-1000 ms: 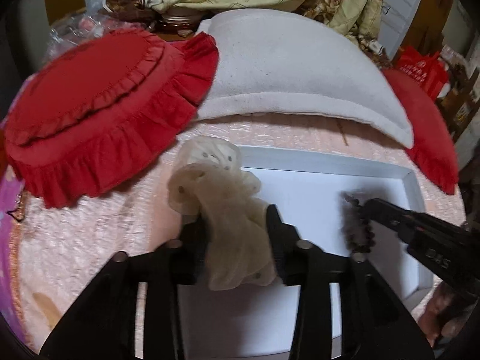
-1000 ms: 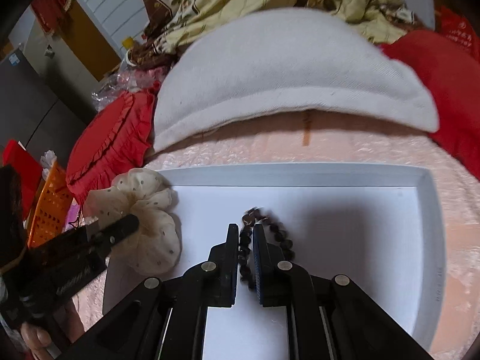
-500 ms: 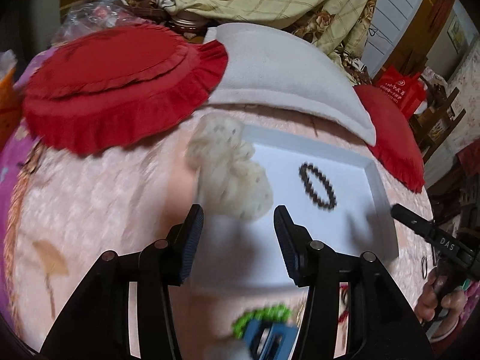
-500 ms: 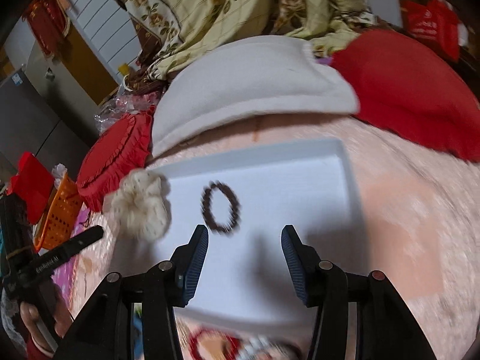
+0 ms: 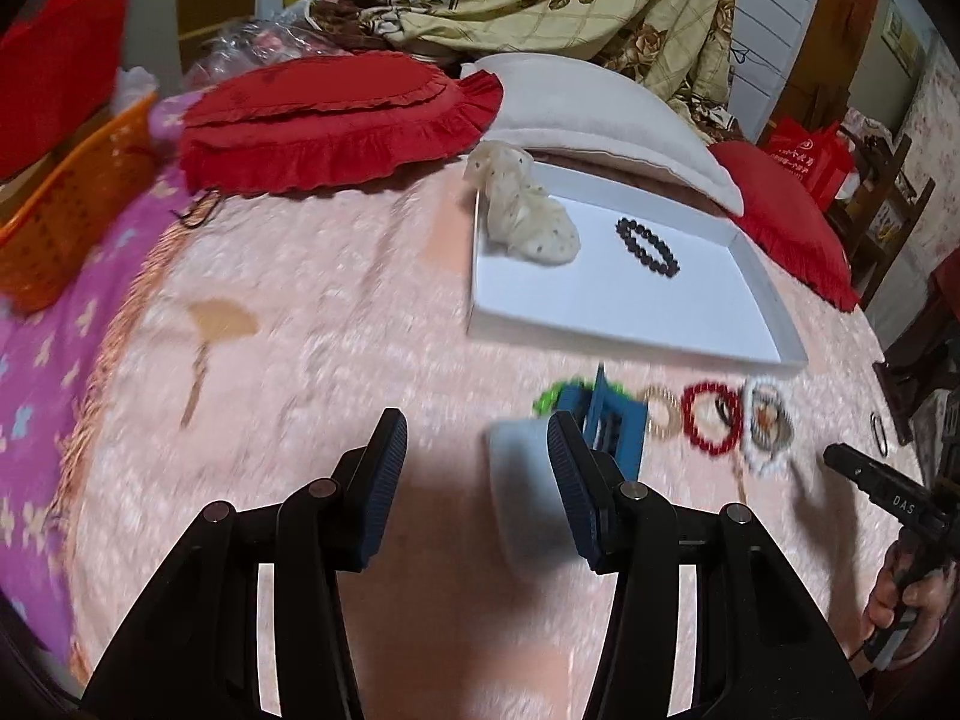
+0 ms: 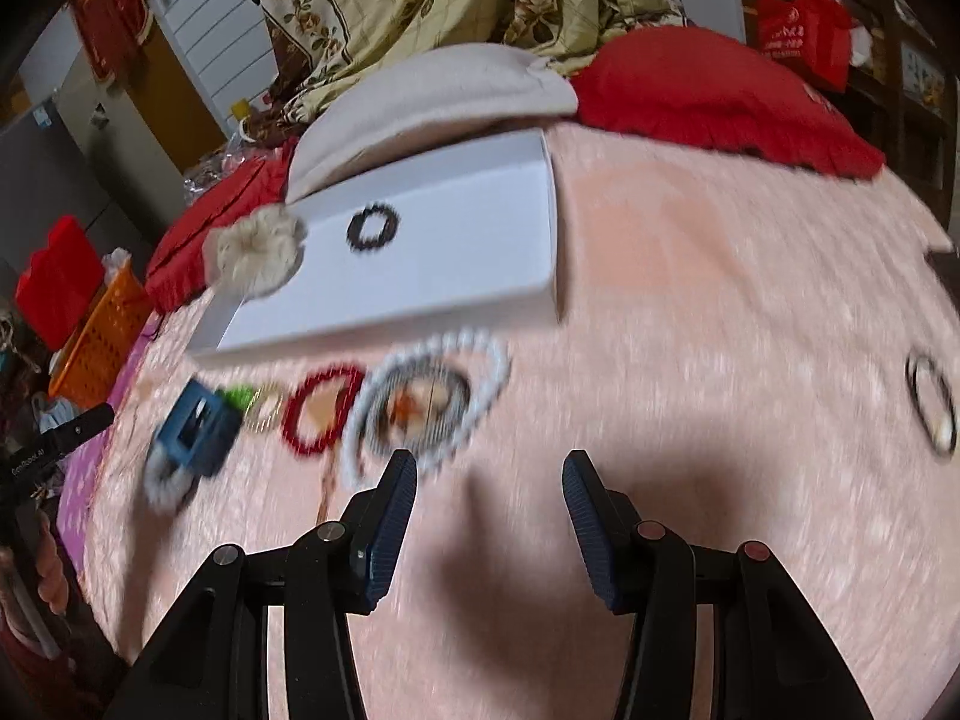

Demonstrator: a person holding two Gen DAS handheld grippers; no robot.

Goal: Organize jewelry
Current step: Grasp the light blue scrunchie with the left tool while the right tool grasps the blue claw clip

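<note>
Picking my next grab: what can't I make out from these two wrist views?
- White object, left view: blurred, part-hidden behind the left gripper; identity unclear.
- Pieces inside the white bead ring, right view: motion-blurred.
- Dark ring, right view: blurred near the edge; type unclear.

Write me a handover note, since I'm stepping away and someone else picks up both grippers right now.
Left gripper: open, holding nothing.
Right gripper: open, holding nothing.
In the white tray: cream scrunchie at its left edge, black bead bracelet near the middle.
Not yet sorted, in a row on the pink bedspread in front of the tray: blue clip, green piece, gold ring-shaped piece, red bead bracelet, white bead bracelet. A dark hair tie lies apart, far right.
Left: move these into the tray.
</note>
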